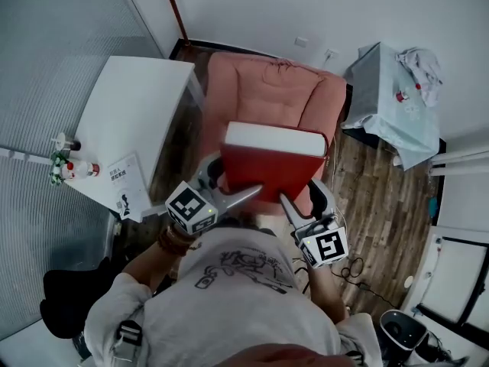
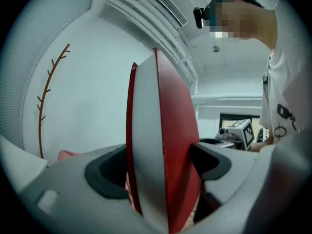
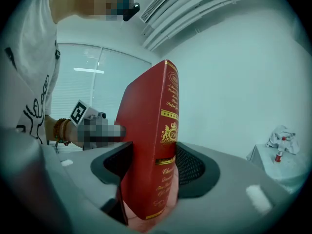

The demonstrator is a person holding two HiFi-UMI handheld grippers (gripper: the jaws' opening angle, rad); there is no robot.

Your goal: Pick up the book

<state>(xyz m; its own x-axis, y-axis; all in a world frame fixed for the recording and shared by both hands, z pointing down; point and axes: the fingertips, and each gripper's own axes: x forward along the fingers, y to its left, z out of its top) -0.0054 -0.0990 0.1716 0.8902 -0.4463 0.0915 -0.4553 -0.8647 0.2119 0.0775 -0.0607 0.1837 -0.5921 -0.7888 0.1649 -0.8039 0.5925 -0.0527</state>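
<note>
book point(image 1: 269, 170) in the air above pink armchair point(image 1: 275, 90), long axis running left-right across me | left gripper point(image 1: 233, 182) clamped wide on its page-edge end | right gripper point(image 1: 304, 199) clamped wide on spine end | I reckon load's shared evenly

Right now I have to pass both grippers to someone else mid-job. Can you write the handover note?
Left gripper: jaws shut on the red book, clamping across its covers at the page-edge side.
Right gripper: jaws shut on the same book at the spine side, where the gold print shows.
Book: in the air in front of the person, carried between the two grippers above the pink armchair, touching no surface.
Done: the book is picked up.
Left: nothing of the pick-up itself. No set-down place is given, so I would open neither pair of jaws until one is chosen.
</note>
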